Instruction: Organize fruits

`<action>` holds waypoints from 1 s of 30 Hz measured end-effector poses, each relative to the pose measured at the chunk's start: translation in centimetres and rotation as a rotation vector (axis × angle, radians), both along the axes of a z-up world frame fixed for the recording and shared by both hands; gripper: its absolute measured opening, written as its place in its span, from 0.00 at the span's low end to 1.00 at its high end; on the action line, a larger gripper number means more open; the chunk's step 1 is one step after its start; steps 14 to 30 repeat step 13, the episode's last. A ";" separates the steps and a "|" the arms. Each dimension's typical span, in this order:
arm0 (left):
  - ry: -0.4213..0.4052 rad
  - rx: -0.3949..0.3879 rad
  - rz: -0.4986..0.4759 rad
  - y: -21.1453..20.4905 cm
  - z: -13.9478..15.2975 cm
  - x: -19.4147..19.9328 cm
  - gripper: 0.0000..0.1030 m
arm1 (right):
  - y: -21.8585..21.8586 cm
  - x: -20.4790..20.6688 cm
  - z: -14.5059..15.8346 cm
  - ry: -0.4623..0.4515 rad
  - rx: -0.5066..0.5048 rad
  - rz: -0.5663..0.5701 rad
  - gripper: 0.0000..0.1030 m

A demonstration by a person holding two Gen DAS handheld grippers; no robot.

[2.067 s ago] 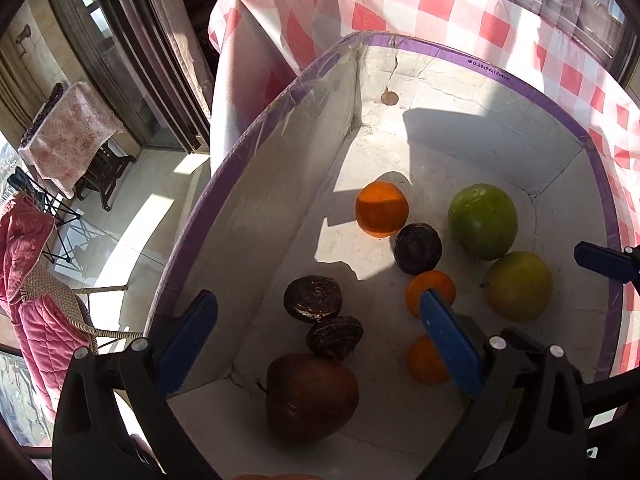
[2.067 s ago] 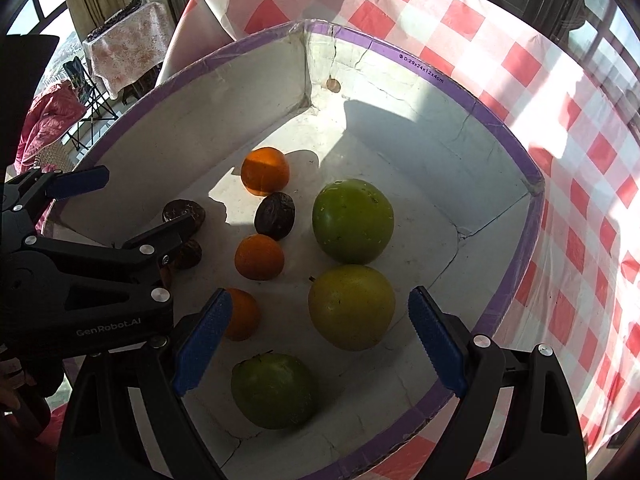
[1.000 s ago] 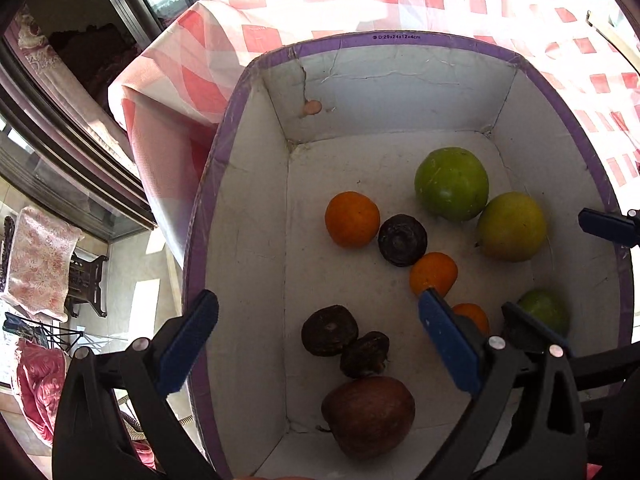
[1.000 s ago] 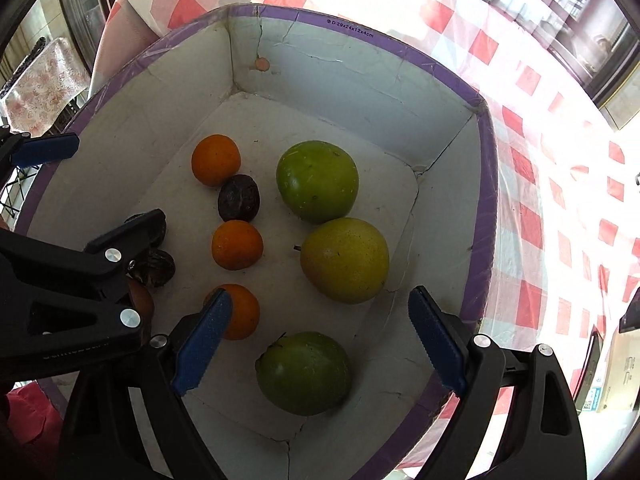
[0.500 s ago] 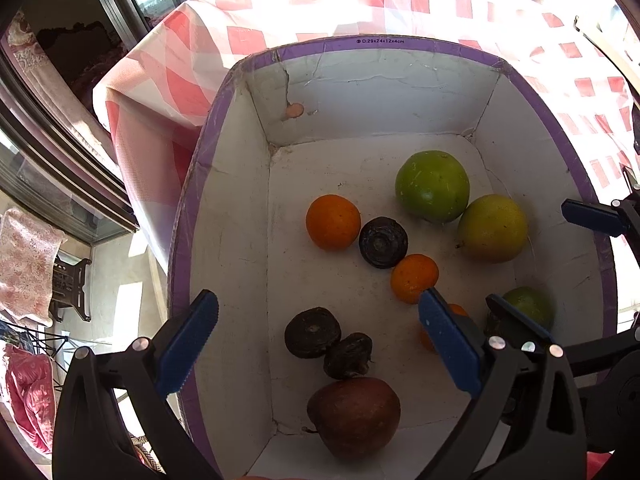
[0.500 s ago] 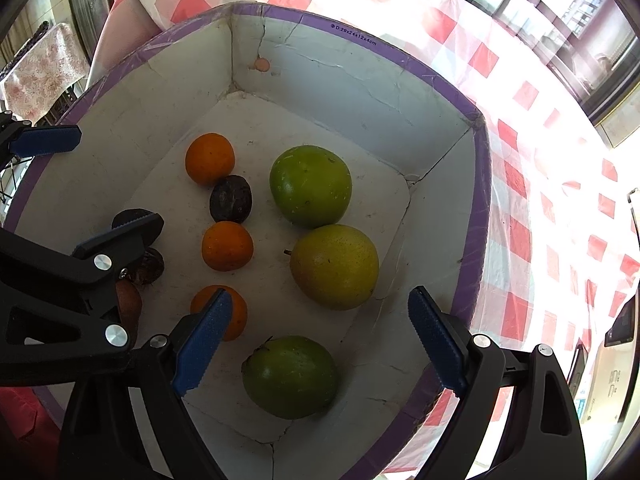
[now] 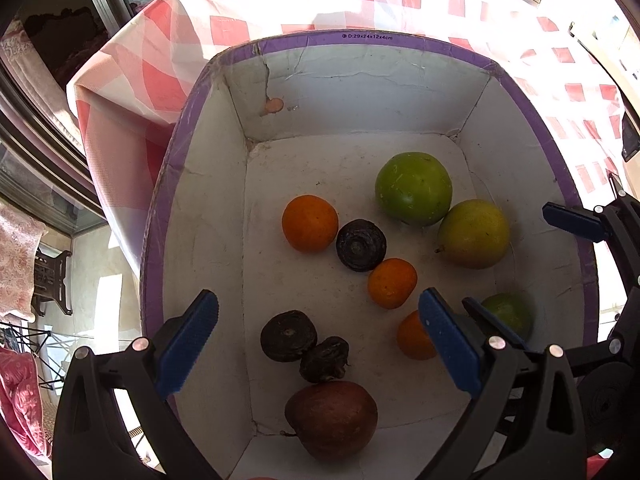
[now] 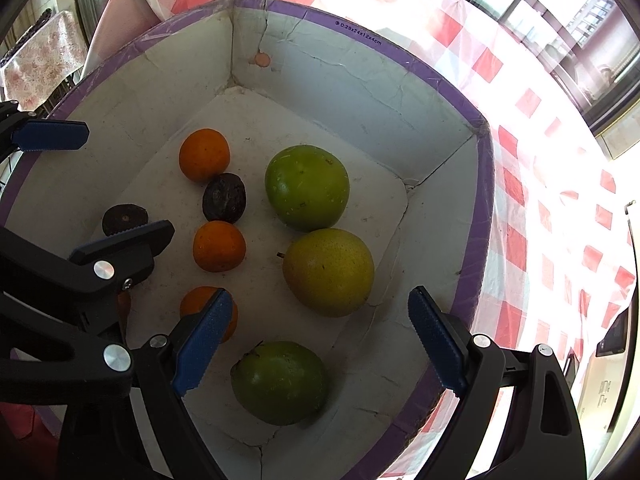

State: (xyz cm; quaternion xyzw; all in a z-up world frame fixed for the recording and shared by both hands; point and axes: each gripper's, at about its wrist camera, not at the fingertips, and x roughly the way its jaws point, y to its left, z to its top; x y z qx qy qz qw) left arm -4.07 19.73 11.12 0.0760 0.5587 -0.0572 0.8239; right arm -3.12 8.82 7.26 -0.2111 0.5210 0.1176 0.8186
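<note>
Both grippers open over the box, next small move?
Probably lower the right gripper onto the near green round fruit: its jaws stand open, empty, roughly straddling that fruit inside the purple-rimmed white box. The left gripper is open above the dark fruits.

The purple rim of the white box (image 7: pixel 360 42) carries small black print reading "D:29x24x12x4cm", seen in both wrist views, and no other text is legible.
</note>
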 end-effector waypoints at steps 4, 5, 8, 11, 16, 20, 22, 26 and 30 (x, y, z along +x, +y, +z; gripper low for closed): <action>-0.053 -0.002 0.052 0.9 0.5 0.2 0.97 | 0.0 0.1 0.0 0.001 -0.001 -0.002 0.84; -0.053 0.000 0.050 0.9 0.5 0.2 0.97 | 0.0 0.1 0.0 0.002 0.001 -0.004 0.84; -0.036 0.001 0.034 1.0 0.5 0.4 0.97 | -0.1 0.2 0.2 0.004 0.013 -0.007 0.84; -0.044 0.033 0.034 1.0 0.6 0.5 0.97 | 0.1 0.2 0.3 0.004 0.031 0.005 0.84; -0.099 0.087 0.050 0.9 1.2 0.2 0.97 | 0.3 0.2 0.4 -0.001 0.040 0.023 0.84; -0.099 0.087 0.050 0.9 1.2 0.2 0.97 | 0.3 0.2 0.4 -0.001 0.040 0.023 0.84; -0.099 0.087 0.050 0.9 1.2 0.2 0.97 | 0.3 0.2 0.4 -0.001 0.040 0.023 0.84; -0.099 0.087 0.050 0.9 1.2 0.2 0.97 | 0.3 0.2 0.4 -0.001 0.040 0.023 0.84; -0.099 0.087 0.050 0.9 1.2 0.2 0.97 | 0.3 0.2 0.4 -0.001 0.040 0.023 0.84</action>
